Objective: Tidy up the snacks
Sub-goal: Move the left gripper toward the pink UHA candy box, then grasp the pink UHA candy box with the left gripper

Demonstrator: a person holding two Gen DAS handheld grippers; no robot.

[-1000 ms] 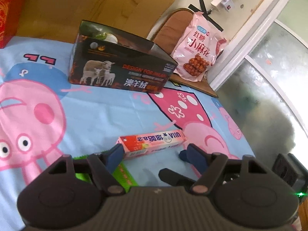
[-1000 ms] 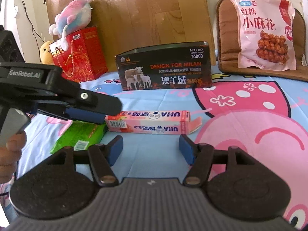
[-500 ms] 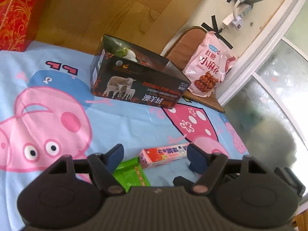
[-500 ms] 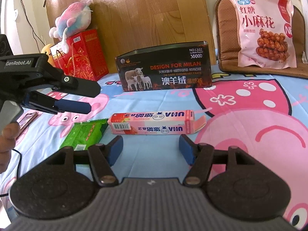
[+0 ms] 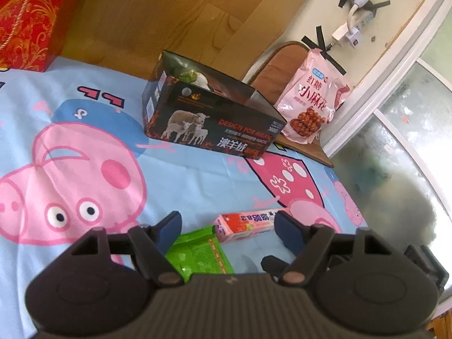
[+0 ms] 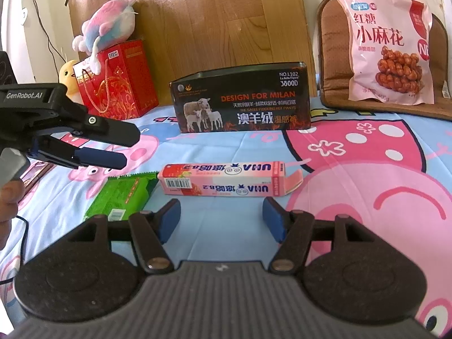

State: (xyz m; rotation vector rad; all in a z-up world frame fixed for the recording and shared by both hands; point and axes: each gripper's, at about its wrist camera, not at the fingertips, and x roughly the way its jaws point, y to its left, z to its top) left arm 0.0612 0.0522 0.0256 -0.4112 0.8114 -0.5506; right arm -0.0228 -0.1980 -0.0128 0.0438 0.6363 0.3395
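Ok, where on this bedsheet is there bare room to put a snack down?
Bare sheet lies between the black sheep-print box and the pink UHA candy box, and right of the candy box toward the brown cushion. It's crowded where the green packet touches the candy box, under the open left gripper.

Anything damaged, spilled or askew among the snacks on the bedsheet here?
One thing: the long pink candy box has its end flap hanging open at the right in the right wrist view. It lies flat beside the flat green snack packet. Nothing looks spilled.
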